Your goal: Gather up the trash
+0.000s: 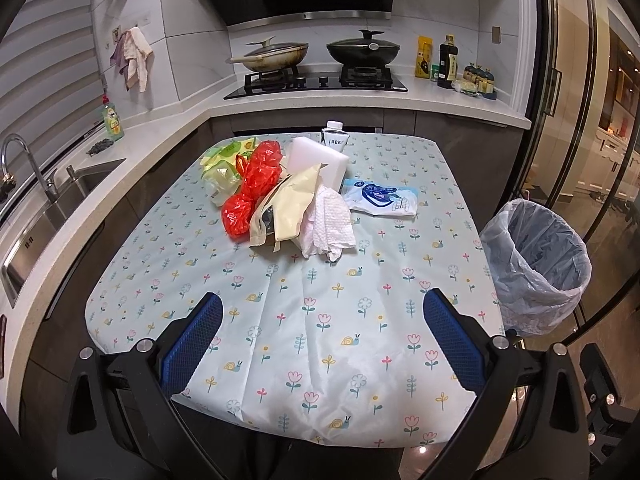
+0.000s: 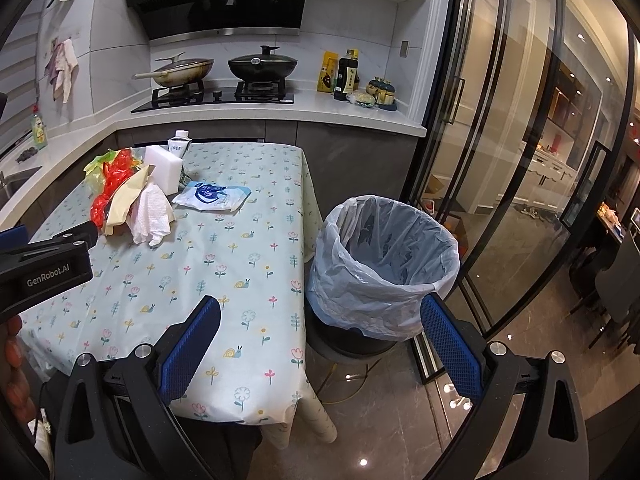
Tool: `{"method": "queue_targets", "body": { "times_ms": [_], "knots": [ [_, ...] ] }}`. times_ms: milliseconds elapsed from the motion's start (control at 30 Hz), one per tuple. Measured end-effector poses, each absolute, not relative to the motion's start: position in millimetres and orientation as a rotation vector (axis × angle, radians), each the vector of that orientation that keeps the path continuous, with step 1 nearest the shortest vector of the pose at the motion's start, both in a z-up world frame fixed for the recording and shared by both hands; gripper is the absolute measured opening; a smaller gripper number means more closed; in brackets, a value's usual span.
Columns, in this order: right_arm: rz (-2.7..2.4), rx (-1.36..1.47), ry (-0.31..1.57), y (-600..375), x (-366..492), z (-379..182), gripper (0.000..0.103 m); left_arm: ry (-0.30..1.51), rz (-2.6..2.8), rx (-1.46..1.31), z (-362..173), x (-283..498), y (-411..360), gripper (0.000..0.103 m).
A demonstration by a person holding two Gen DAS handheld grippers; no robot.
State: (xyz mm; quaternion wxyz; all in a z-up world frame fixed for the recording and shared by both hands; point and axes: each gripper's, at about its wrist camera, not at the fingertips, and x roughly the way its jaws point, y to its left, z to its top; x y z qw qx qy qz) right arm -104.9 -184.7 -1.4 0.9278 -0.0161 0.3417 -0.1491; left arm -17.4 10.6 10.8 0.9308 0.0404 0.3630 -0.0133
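Note:
A heap of trash lies on the far half of the flowered table [image 1: 304, 344]: a red plastic bag [image 1: 254, 188], a beige paper wrapper [image 1: 286, 204], crumpled white tissue [image 1: 330, 220], a white foam block [image 1: 314, 160], a green-yellow bag [image 1: 222, 166], a blue-white wipes pack [image 1: 380, 198] and a small carton [image 1: 335, 138]. The lined bin [image 2: 384, 260] stands on the floor right of the table. My left gripper [image 1: 322, 344] hovers open over the near table, short of the heap. My right gripper [image 2: 320, 344] is open above the table's right edge, beside the bin.
A counter with a sink [image 1: 48, 216] runs along the left. The stove with two pans [image 1: 316, 76] and bottles [image 1: 448, 62] is behind the table. Glass sliding doors [image 2: 500, 140] stand to the right of the bin. The left gripper's body [image 2: 44, 268] shows at the right view's left edge.

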Motion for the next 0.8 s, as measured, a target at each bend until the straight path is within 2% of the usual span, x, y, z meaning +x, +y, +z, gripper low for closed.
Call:
{"method": "queue_targets", "body": {
  "times_ms": [800],
  "knots": [
    [-0.305, -0.037, 0.691, -183, -105, 1, 0.096, 0.732, -0.024, 0.076, 21, -19, 10, 0.096]
  ]
}}
